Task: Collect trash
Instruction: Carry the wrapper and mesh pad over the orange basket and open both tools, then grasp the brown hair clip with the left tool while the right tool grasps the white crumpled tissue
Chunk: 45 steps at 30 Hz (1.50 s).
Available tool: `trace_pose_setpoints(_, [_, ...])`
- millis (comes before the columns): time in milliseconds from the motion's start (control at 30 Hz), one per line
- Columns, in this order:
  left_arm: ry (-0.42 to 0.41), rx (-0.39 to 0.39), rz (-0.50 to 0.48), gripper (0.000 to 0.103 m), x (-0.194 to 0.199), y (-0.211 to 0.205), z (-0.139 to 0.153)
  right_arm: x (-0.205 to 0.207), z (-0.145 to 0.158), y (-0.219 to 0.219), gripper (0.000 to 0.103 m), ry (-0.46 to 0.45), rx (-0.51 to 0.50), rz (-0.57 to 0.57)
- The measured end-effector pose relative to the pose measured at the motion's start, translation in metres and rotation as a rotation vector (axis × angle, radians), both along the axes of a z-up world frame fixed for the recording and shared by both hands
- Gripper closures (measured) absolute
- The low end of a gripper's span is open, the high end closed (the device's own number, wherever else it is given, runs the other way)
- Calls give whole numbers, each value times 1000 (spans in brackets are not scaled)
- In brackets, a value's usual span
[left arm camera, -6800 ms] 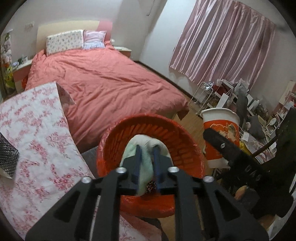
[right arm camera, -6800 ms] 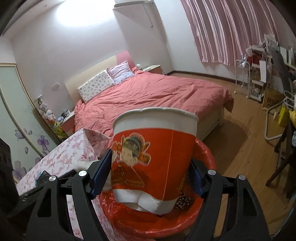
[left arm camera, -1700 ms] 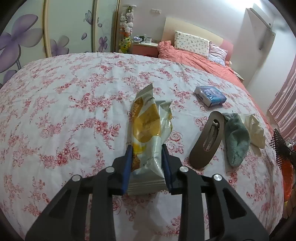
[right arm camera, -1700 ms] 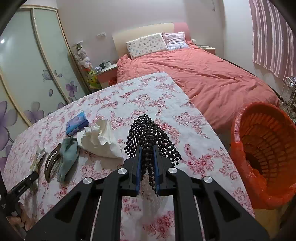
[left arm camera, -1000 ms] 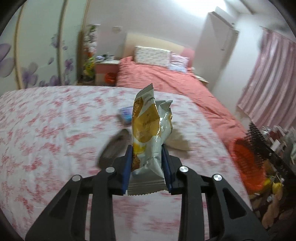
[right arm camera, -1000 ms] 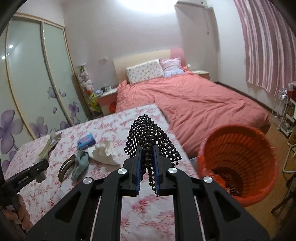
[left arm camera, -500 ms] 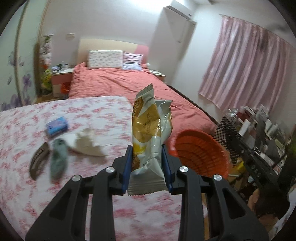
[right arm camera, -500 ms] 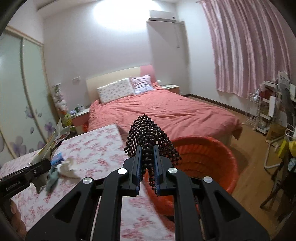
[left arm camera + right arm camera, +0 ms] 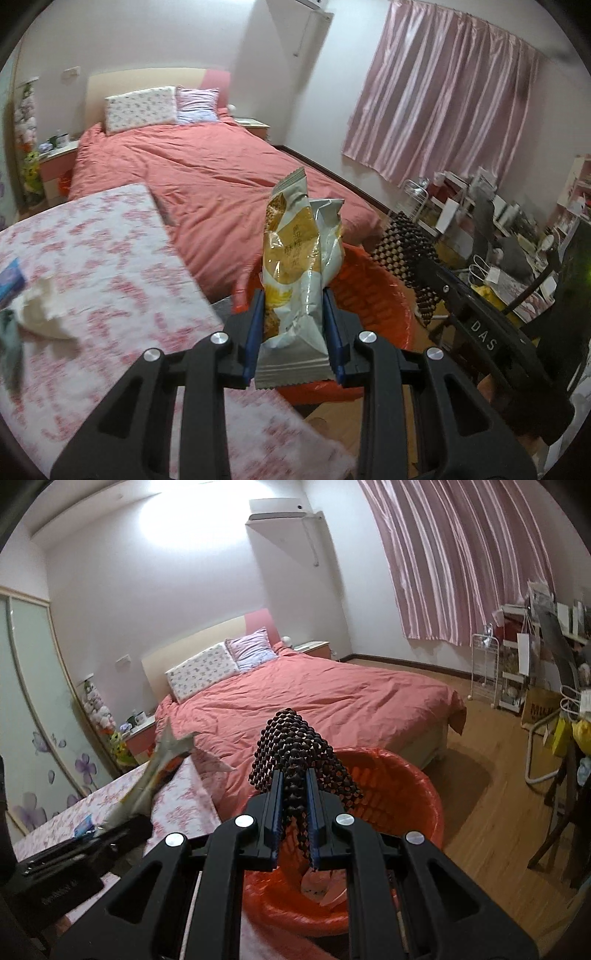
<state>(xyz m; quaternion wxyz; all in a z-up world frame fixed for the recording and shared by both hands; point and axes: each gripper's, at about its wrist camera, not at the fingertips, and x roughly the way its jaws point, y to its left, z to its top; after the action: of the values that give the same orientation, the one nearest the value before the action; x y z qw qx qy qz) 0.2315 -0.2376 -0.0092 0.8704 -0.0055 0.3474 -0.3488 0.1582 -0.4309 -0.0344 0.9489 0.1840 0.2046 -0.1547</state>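
Left gripper point(image 9: 293, 325) jaws clamped on snack wrapper point(image 9: 299, 266), right gripper point(image 9: 293, 808) jaws on black mesh point(image 9: 295, 760), above orange bin point(image 9: 413, 805)

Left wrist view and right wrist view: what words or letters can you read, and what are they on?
"DAS" on the right hand-held gripper.
"MIN", cut off, on a brown bag by the shelves.
Chinese characters on the snack wrapper in the left hand-held gripper: too blurred to read.
White print on the left hand-held gripper's side, in the right wrist view: too blurred.
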Motion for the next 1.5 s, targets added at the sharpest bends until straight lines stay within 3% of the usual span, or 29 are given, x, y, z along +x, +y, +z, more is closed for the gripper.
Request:
trace_pose_setpoints(167, [27,46,-34,67,20,-39,-22,9,-14,-26,91,7,64,-18])
trace_pose_setpoints(200, [35,59,-29,62,25,-45,-29,10,-16,-27,89,9,73,-18])
trace_pose_setpoints(267, [53,75,-26,55,31,-49,-37,13,-23,-34,81,21,105,-17])
trace_pose_setpoints(333, [71,94,-15,51,38,-50,-47,14,-29,-38,64,36,125,-24])
trace_pose_setpoints(500, [100,114,0,47,46,-42,-60,11,-36,-33,55,66,131,-30])
trace_pose_setpoints(667, [75,140,39,42,44,-23,-60,10,-32,-28,45,88,86,-40])
trace_pose_setpoints(833, [32,183,104,36,36,11,-56,8,-26,-15,32,99,28,-34])
trace_pose_setpoints(1200, [-15,257,301,31,27,120,-48,14,-16,38,20,130,-55,70])
trace_pose_setpoints(1500, [-4,315,574,30,35,251,-54,24,-18,93,17,171,-91,188])
